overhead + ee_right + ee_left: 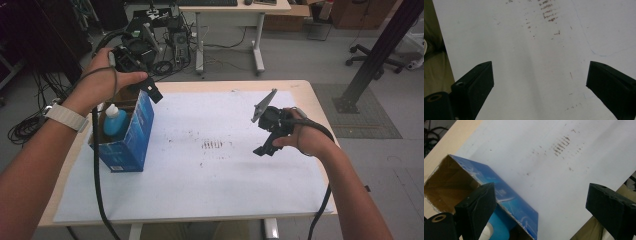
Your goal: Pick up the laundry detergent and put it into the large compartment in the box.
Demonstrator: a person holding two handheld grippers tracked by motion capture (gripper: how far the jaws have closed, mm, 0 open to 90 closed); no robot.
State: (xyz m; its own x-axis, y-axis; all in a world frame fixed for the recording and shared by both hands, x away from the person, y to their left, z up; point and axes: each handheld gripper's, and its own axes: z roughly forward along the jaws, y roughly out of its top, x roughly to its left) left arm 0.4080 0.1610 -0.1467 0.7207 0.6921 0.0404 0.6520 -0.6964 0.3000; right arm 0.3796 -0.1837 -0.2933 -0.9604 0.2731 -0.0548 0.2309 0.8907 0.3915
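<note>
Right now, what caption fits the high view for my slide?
Left gripper hovers open above a blue box holding a bottle.

A blue cardboard box (131,137) stands upright with its top open at the left edge of the surface, holding what looks like a light-blue bottle (115,121) with a white cap.

Grey floor (300,55). White desk (235,15) behind the table, keyboard (207,2) on top, cables (170,50) tangled beneath. Office chair base (375,57) far right, black slanted beam (380,50) beside it.
</note>
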